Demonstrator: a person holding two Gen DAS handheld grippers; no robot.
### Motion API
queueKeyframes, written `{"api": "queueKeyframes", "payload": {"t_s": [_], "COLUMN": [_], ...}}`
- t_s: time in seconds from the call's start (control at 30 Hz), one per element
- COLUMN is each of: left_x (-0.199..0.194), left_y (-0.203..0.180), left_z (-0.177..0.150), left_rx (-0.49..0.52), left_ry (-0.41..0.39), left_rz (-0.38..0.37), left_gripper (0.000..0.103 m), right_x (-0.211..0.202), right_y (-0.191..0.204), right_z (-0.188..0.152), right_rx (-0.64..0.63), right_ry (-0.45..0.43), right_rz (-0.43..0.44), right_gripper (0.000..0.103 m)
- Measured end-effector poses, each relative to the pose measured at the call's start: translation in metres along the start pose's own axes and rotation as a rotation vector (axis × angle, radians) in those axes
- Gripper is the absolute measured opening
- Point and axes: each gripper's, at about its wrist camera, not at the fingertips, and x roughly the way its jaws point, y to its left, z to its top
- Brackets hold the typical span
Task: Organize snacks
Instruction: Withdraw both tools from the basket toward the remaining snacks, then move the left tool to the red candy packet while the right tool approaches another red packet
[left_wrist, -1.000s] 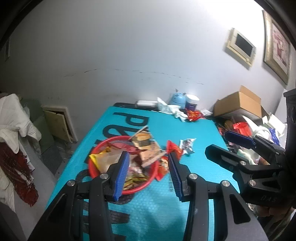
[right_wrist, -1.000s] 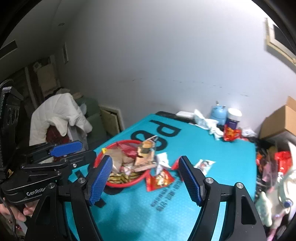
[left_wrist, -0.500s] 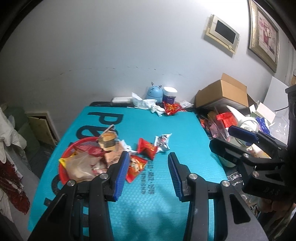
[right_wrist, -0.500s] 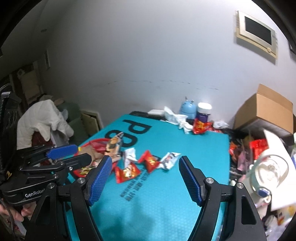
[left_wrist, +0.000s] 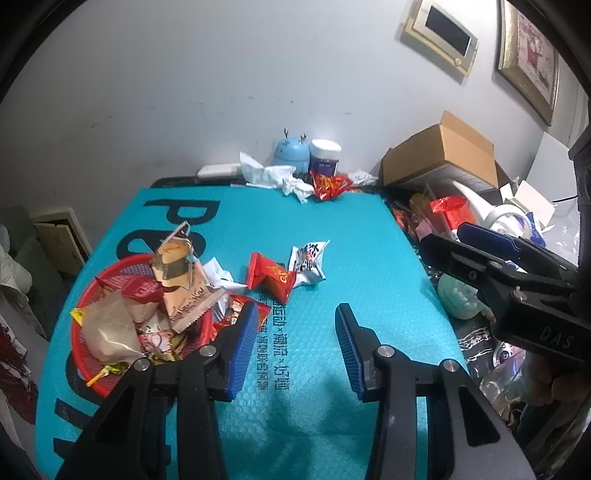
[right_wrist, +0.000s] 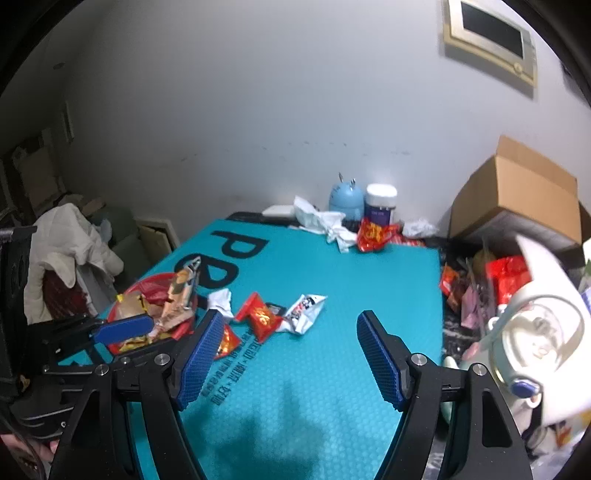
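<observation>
Red basket (left_wrist: 86, 314) at surface's left edge, heaped with snacks. Left out: red packet (left_wrist: 271, 275) and white packet (left_wrist: 308, 260) mid-surface, touching; another red packet (left_wrist: 236, 314) by the basket. Left claw (left_wrist: 293, 341) and right claw (right_wrist: 286, 363) both parted, empty, above the teal surface (left_wrist: 369, 258).
</observation>
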Motion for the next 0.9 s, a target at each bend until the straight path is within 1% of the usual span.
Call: {"api": "queueKeyframes", "payload": {"t_s": [0.13, 0.3, 0.6, 0.7, 0.77, 0.83, 0.9], "left_x": [0.021, 0.049, 0.086, 0.095, 0.100, 0.102, 0.102], "left_y": [0.003, 0.015, 0.028, 0.030, 0.033, 0.035, 0.037], "left_z": [-0.003, -0.007, -0.015, -0.017, -0.018, -0.019, -0.018], "left_rx": [0.008, -0.018, -0.028, -0.024, -0.026, -0.013, -0.006], "left_ry": [0.029, 0.073, 0.121, 0.128, 0.133, 0.118, 0.099], "left_rz": [-0.012, -0.058, -0.105, -0.099, -0.080, -0.041, -0.034], "left_gripper": [0.042, 0.042, 0.042, 0.042, 0.042, 0.042, 0.042], "right_x": [0.021, 0.045, 0.081, 0.089, 0.092, 0.095, 0.097], "right_y": [-0.006, -0.009, -0.012, -0.014, -0.015, -0.015, -0.016], "right_z": [-0.002, -0.005, -0.015, -0.019, -0.021, -0.022, -0.023], "right_rx": [0.020, 0.025, 0.034, 0.037, 0.038, 0.039, 0.039], "right_ry": [0.038, 0.072, 0.130, 0.144, 0.150, 0.154, 0.158], "right_rz": [0.000, 0.013, 0.046, 0.052, 0.050, 0.050, 0.048], "right_gripper": [0.075, 0.075, 0.075, 0.075, 0.075, 0.075, 0.075]}}
